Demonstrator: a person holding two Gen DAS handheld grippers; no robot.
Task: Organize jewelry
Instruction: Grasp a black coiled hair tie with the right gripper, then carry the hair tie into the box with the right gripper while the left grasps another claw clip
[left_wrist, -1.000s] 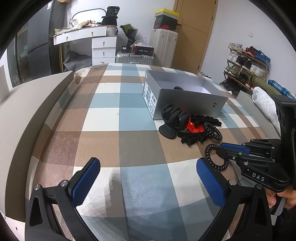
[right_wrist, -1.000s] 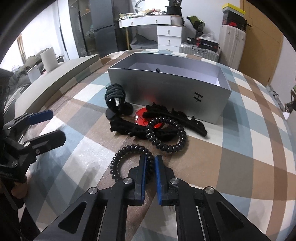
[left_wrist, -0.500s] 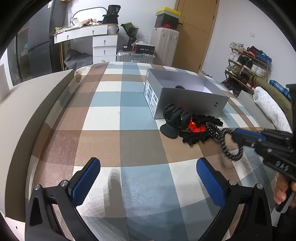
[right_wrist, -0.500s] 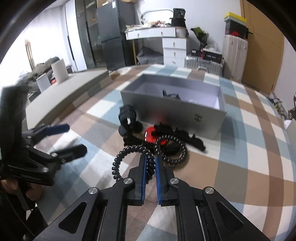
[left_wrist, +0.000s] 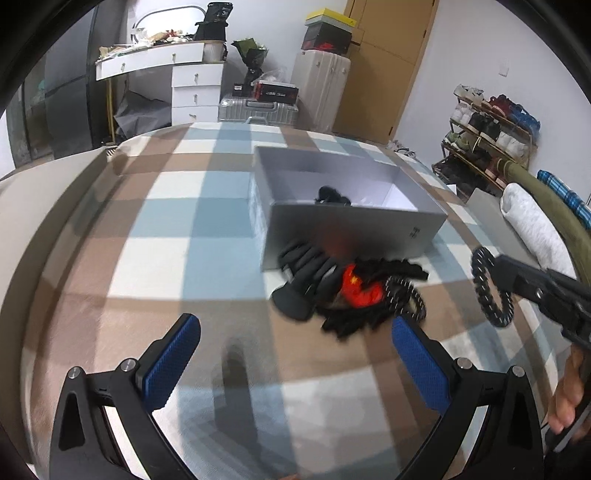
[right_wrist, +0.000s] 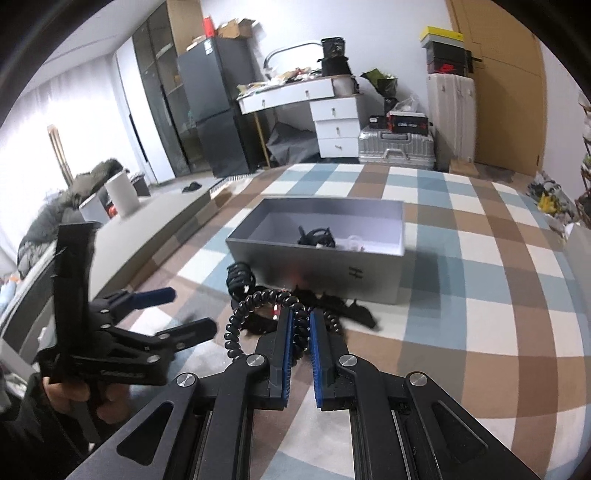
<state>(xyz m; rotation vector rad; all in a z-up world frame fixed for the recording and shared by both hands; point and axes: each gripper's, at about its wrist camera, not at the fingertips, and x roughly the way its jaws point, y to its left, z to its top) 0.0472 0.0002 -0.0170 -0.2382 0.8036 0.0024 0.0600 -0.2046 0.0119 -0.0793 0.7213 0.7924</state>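
My right gripper (right_wrist: 301, 319) is shut on a black spiral coil band (right_wrist: 240, 314), which hangs in the air above the checked bed cover. In the left wrist view the same gripper (left_wrist: 504, 275) and coil (left_wrist: 491, 295) sit at the right. An open grey box (right_wrist: 314, 267) stands just beyond, with a small black item (right_wrist: 316, 236) inside. In front of the box (left_wrist: 351, 229) lies a pile: a black hand-shaped stand (left_wrist: 303, 275), something red (left_wrist: 360, 290) and a second coil band (left_wrist: 406, 295). My left gripper (left_wrist: 295, 339) is open and empty, short of the pile.
The checked cover (left_wrist: 166, 240) stretches wide to the left of the box. A rolled grey blanket (left_wrist: 532, 221) and a shoe rack (left_wrist: 487, 125) are at the right. Suitcases (right_wrist: 397, 146) and a white dresser (right_wrist: 332, 118) stand behind the bed.
My right gripper has lifted the coil band off the cover and carried it up toward the box. The left gripper has moved closer to the pile, still open.
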